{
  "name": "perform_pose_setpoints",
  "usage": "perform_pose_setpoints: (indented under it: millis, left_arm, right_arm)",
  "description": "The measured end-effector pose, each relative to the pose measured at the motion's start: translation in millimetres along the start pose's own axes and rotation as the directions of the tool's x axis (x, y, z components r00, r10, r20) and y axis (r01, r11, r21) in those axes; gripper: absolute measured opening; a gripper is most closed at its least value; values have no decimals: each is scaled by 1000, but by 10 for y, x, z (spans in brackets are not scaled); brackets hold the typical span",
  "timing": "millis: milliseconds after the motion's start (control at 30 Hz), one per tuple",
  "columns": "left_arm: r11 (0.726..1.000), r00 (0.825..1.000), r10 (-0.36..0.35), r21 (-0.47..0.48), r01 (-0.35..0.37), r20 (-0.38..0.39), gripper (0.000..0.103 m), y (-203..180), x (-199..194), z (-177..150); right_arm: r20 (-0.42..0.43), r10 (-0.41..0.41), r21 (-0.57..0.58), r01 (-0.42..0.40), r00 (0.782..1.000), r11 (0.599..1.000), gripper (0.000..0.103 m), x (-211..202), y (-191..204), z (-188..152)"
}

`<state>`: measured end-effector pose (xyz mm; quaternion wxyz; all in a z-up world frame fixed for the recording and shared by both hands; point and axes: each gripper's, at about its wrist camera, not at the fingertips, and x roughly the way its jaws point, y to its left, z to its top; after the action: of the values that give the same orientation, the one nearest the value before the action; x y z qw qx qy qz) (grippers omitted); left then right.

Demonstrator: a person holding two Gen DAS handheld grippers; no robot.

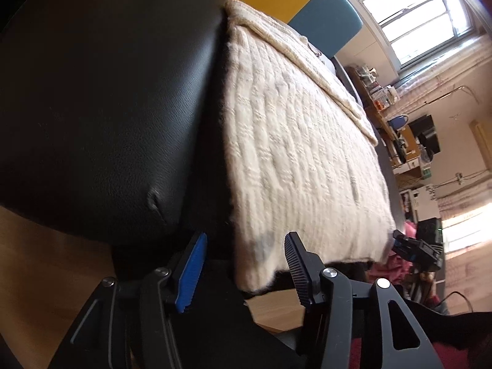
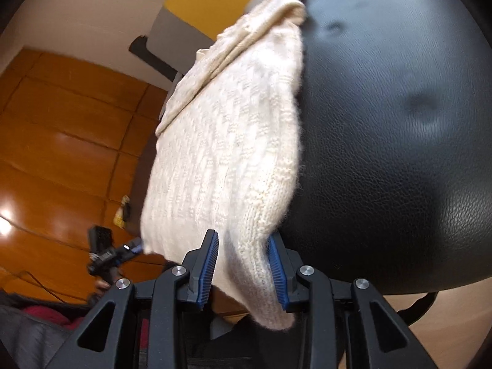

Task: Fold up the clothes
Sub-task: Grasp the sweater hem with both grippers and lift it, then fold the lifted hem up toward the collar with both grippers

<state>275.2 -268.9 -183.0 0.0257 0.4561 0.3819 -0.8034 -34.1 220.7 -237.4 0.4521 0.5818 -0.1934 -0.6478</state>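
1. The black, rounded, grained leather-look seat cushion [image 1: 101,107] fills much of both wrist views and carries the garment.
2. The cream cable-knit sweater [image 1: 301,160] lies spread flat over part of the cushion; its near edge hangs over the cushion rim. A folded strip of the same knit runs along its far side.
3. The orange-brown wooden floor [image 2: 61,141] shows beyond the sweater in the right wrist view; a bright multi-pane window [image 1: 415,12] shows in the left wrist view.
4. The right gripper [image 2: 243,273] has its fingers clamped on a hanging corner of the sweater; both blue ribbed pads [image 2: 207,272] press the knit.
5. The left gripper [image 1: 243,272] stands at the sweater's near edge with fingers apart. The knit corner lies between them, but neither pad presses it.
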Motion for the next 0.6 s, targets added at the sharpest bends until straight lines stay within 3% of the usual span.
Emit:
perform_pose_setpoints:
  millis: [100,167,233,267,333,500,567,600]
  left_arm:
    - [1000,1000,13,7,-13,19,53,-27,21,-19]
    - [999,999,36,8,-36,34,50,-39,19,-37]
    - [995,995,97,31,-98,30,23,-57,17,-50]
    - [996,996,86,24,-87,14,17,-46,24,-51]
    - [998,997,57,-32,-59,-51,15,-15,81,-64]
    - [997,996,69,-34,-71,-57,19,-17,206,-95]
    - [999,999,36,-38,-37,-30,6,-46,177,-100]
    - [999,1000,19,-39,-19,-15,6,-62,161,-103]
  right_arm:
    - [1,-23,-11,23,1000,1000,19,8,-14,22]
    - [10,-28,-8,28,1000,1000,16,11,-14,24]
    - [14,-36,-14,36,999,999,14,33,-10,13]
    - [11,-30,-12,30,999,999,15,24,-20,14]
    - [-4,-21,-13,21,1000,1000,15,37,-22,15]
    - [-17,-5,-23,4,1000,1000,14,62,-47,31]
    - [-18,-19,-43,19,1000,999,14,68,1,36]
    - [-17,-27,-53,26,999,998,14,76,26,40]
